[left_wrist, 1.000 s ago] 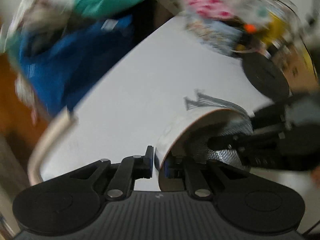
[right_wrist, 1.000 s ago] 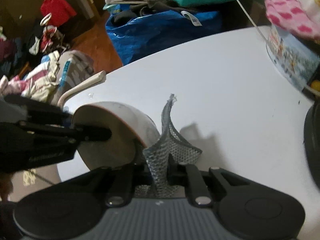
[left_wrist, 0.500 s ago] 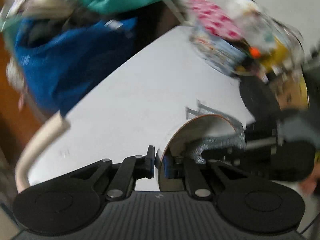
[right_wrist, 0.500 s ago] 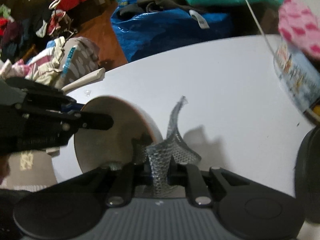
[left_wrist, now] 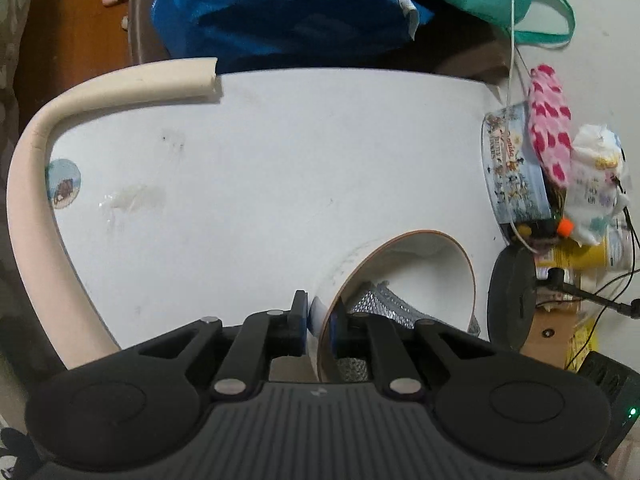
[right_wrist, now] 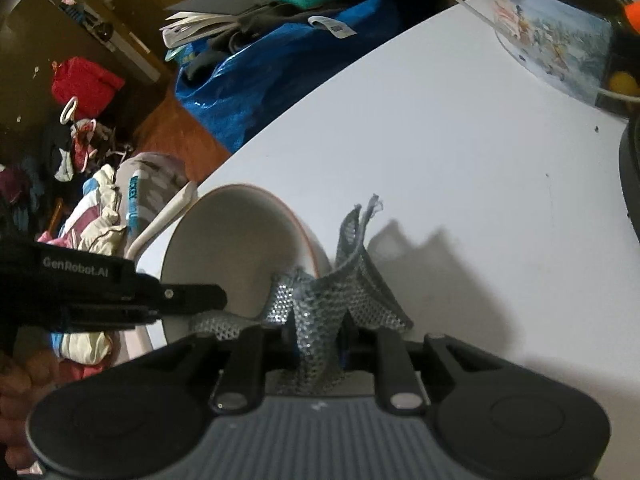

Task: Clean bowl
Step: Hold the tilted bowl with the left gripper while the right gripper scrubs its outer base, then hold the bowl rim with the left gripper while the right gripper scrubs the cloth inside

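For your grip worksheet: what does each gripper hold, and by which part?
Left gripper: the bowl, pinched at its rim. Right gripper: the mesh scrubbing cloth, pinched at its lower middle.

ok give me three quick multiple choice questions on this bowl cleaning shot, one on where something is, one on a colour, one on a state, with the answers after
1. Where is the left gripper clamped?
A. on the bowl's rim
B. on the printed tin
C. on the blue bag

2. What colour is the thin line round the rim of the bowl?
A. green
B. orange-brown
C. black

3. How is the bowl sitting?
A. upside down on the table
B. flat and upright
C. tipped on its side, mouth facing sideways

Answers:
1 A, one finger is outside the wall and one inside.
2 B, the edge line shows orange-brown in both wrist views.
3 C, its opening faces the right gripper, which pinches the silver mesh cloth beside the rim over the white table.
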A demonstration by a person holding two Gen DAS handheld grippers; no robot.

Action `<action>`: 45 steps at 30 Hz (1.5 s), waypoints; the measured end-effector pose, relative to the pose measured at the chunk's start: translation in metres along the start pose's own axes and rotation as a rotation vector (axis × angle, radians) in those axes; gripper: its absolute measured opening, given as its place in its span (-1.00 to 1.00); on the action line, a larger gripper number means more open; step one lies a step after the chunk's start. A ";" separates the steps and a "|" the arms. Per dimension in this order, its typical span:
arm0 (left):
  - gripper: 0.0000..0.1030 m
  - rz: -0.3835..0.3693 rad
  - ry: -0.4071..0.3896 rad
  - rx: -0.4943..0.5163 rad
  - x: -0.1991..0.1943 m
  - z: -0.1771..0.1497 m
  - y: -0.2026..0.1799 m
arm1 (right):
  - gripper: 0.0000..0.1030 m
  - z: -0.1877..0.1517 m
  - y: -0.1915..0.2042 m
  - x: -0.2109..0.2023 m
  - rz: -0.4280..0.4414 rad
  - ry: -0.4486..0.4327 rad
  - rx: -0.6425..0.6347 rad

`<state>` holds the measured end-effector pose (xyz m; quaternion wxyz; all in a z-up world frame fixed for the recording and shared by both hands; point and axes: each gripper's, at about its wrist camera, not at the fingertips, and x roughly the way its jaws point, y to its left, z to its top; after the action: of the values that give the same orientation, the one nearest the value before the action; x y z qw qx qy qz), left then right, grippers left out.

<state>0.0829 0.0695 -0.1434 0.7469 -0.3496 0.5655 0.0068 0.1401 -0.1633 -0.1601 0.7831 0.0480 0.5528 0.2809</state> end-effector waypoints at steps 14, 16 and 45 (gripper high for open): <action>-0.81 0.203 -0.087 0.894 -0.001 -0.030 -0.078 | -0.71 0.012 0.050 -0.005 -0.151 0.131 -0.676; -0.81 0.200 -0.086 0.927 0.002 -0.034 -0.080 | -0.71 0.014 0.050 -0.004 -0.149 0.136 -0.670; -0.84 0.183 -0.122 0.627 -0.006 -0.033 -0.055 | -0.73 0.008 0.029 -0.006 -0.088 0.054 -0.339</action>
<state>0.0756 0.0130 -0.1142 0.8470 -0.0493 0.5232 -0.0797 0.1344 -0.1402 -0.1409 0.7764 -0.1167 0.5200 0.3365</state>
